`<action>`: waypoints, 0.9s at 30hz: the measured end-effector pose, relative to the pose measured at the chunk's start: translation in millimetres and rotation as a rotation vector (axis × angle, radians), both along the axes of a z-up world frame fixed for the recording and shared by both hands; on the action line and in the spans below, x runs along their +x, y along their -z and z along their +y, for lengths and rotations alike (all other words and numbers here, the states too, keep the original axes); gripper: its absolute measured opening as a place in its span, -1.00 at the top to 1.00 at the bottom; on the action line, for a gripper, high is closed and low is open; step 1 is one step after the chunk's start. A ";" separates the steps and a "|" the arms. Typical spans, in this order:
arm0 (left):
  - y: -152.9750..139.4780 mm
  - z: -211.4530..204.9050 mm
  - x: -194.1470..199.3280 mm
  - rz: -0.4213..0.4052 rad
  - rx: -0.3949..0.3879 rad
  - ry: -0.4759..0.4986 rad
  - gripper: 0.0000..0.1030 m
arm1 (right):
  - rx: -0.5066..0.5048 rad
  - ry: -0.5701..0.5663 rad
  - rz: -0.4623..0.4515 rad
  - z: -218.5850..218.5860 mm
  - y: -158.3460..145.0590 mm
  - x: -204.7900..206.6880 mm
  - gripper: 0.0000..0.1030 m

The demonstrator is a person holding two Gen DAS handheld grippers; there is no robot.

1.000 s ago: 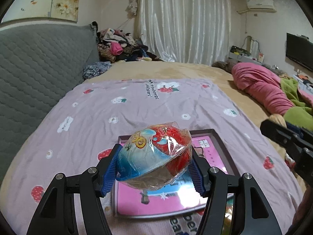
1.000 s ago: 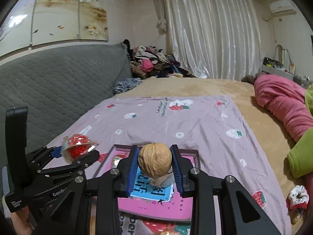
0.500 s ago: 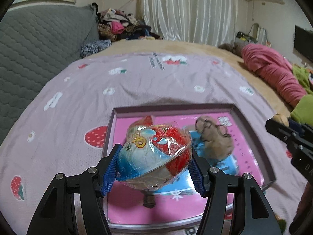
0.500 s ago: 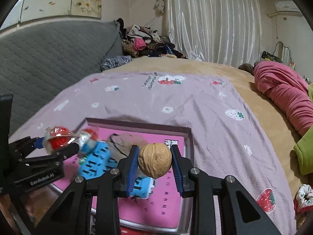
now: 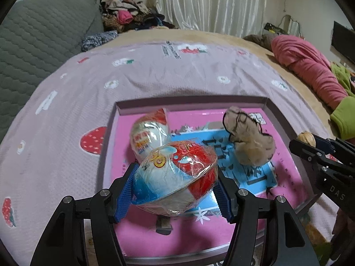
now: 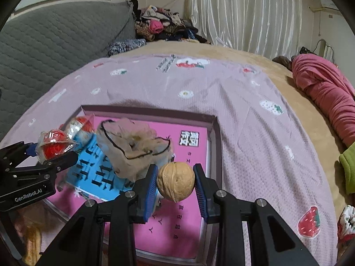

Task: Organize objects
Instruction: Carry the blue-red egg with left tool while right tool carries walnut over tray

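Two grippers are seen angled downward over a shallow pink-lined box [image 5: 286, 119] that lies on a lilac strawberry-print blanket [image 5: 73, 102] spread on a bed. In the left wrist view, the left gripper [image 5: 175, 188] is clamped by its blue pads on a cellophane-wrapped red, white and blue snack [image 5: 177, 177], which is held at the lower centre of the frame, above the box's near left part. In the right wrist view, the right gripper [image 6: 176, 182] is closed on a walnut [image 6: 176, 182], held at the lower centre, above the box's right side.

Only in the left wrist view is a second wrapped snack [image 5: 150, 133] shown clearly, lying inside the box just behind the held one; in the right view it is partly hidden at the left behind the left gripper. A beige fluffy item with a black cord [image 5: 250, 141] is shown lying on a blue printed card [image 5: 257, 173] in the box in both views. Only in the right wrist view are the box's far right corner and its black printed characters [image 6: 190, 139] seen plainly. In the left view the right gripper is seen only at the right edge, with the walnut barely showing.
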State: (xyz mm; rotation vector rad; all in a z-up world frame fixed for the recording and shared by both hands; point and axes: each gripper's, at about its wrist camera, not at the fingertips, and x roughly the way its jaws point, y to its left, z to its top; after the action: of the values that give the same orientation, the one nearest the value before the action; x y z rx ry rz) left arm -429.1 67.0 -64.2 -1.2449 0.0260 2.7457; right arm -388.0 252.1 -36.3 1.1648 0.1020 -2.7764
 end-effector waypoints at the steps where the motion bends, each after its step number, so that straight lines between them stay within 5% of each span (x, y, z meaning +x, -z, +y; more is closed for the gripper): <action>1: 3.4 0.4 -1.8 -0.013 0.000 0.000 -0.28 | 0.001 -0.001 -0.006 0.0 1.7 -0.6 0.36; 27: 27.3 -5.6 -12.7 -0.135 0.045 -0.015 -0.28 | 0.049 -0.011 -0.117 -7.6 29.2 -13.4 0.35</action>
State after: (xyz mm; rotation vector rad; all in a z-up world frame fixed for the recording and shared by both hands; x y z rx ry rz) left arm -441.9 61.4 -91.5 -1.4205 -0.0579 2.6515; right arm -401.4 244.5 -65.6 1.3312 0.1646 -2.7029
